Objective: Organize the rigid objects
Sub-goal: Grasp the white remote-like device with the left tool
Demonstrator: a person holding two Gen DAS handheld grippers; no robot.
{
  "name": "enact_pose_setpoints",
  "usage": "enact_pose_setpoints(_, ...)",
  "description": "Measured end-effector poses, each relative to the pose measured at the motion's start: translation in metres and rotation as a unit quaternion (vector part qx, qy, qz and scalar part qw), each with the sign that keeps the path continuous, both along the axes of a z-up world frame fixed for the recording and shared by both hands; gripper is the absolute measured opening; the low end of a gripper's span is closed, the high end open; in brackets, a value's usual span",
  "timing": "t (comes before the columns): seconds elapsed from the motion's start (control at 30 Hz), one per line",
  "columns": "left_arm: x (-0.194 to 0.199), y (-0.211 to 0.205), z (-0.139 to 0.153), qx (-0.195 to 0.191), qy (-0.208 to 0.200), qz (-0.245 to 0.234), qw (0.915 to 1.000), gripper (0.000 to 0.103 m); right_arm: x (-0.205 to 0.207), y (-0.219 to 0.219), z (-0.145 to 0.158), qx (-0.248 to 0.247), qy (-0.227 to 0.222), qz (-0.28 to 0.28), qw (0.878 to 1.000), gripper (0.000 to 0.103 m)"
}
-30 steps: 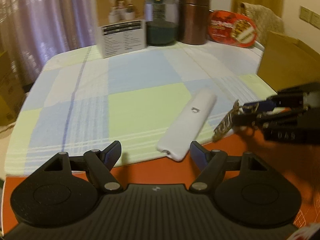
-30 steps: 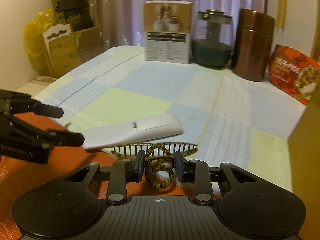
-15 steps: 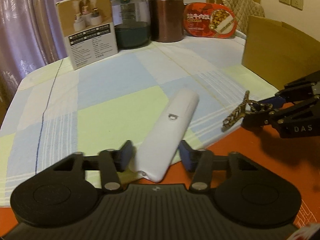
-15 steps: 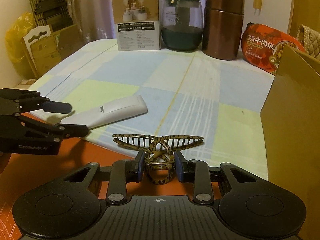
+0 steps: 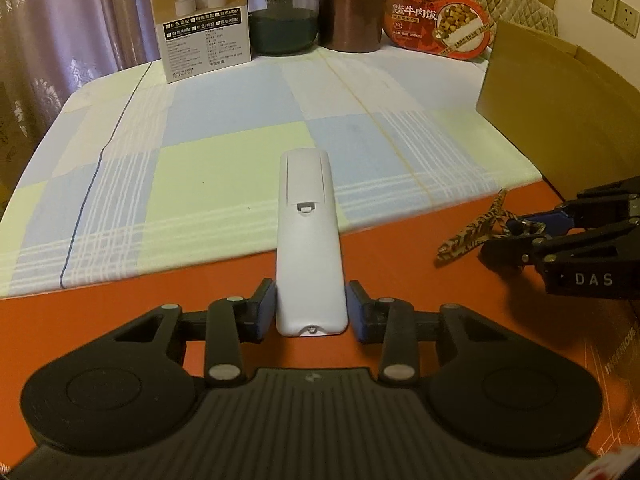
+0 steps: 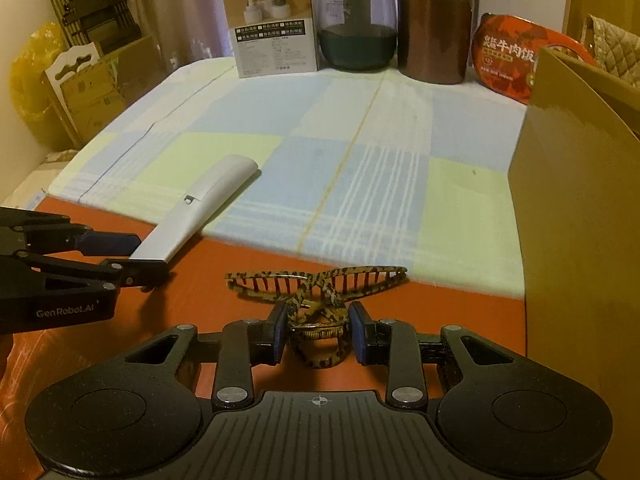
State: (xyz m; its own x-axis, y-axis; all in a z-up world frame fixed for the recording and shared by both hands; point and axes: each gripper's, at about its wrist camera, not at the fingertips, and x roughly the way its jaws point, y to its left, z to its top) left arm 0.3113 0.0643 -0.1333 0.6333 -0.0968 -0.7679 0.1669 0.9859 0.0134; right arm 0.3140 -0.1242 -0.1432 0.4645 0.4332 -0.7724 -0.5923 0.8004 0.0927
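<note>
left jaws: left gripper (image 5: pixel 311 312) clamped on the near end of the white remote (image 5: pixel 308 236), pads on both long sides; jaws have just been closing, remote between them
right jaws: right gripper (image 6: pixel 319 338) narrow, pinching the leopard-print hair claw (image 6: pixel 318 292) at its hinge loop, teeth splayed toward 12 o'clock
remote place: back side up, long axis to 12 o'clock, far end over the checked cloth (image 5: pixel 224 128), near end over the orange mat (image 5: pixel 120 300)
claw place: over the orange mat, just short of the cloth edge; from the left wrist view at 3 o'clock
outward: cardboard box (image 6: pixel 580 208) at 3 o'clock of the right view, likely drop target; product box (image 5: pixel 202 16), glass jar (image 5: pixel 282 12), copper canister (image 5: pixel 352 4), food tub (image 5: pixel 438 22) along the far bench edge at 12 o'clock
risk 1: remote gripped at one end only, long overhang; may pivot or slip when carried
risk 2: claw held by rounded hinge; can twist out, or teeth catch the box wall
risk 3: grippers near each other; may clash heading to the box
</note>
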Motion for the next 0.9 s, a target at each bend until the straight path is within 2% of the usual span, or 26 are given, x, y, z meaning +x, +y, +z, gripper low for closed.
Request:
enact_pose_setpoints(0.1,-0.003,-0.002,0.0,0.0,0.0,-0.008,1.0,0.034,-0.002,-0.004,0.002,0.002,0.01,0.002,1.0,0.034)
enact_pose_setpoints(0.17,-0.002,-0.001,0.0,-0.003,0.001,-0.011,0.9999,0.035,-0.001,-0.007,0.006,0.011,0.012,0.001,1.0,0.046)
enact_pose_setpoints(0.2,-0.001,0.001,0.0,-0.006,0.001,-0.009,0.9999,0.035,-0.001,-0.006,0.008,0.012,0.009,-0.001,1.0,0.047)
enact_pose_setpoints(0.43,0.005,0.01,0.004,-0.024,-0.013,0.003,0.9996,0.035,0.011,0.002,0.011,0.011,0.009,-0.003,1.0,0.049)
enact_pose_setpoints(0.53,0.007,0.012,0.005,-0.026,-0.015,0.004,0.9995,0.035,0.011,0.01,0.009,-0.01,0.005,0.008,1.0,0.047)
enact_pose_setpoints(0.67,0.01,0.013,0.004,-0.03,-0.018,0.003,0.9994,0.035,0.012,0.014,0.005,-0.024,0.005,0.015,1.0,0.027)
enact_pose_setpoints(0.9,0.019,0.011,0.004,-0.038,-0.029,-0.008,0.9988,0.035,0.016,0.01,0.01,-0.015,0.006,-0.001,1.0,0.026)
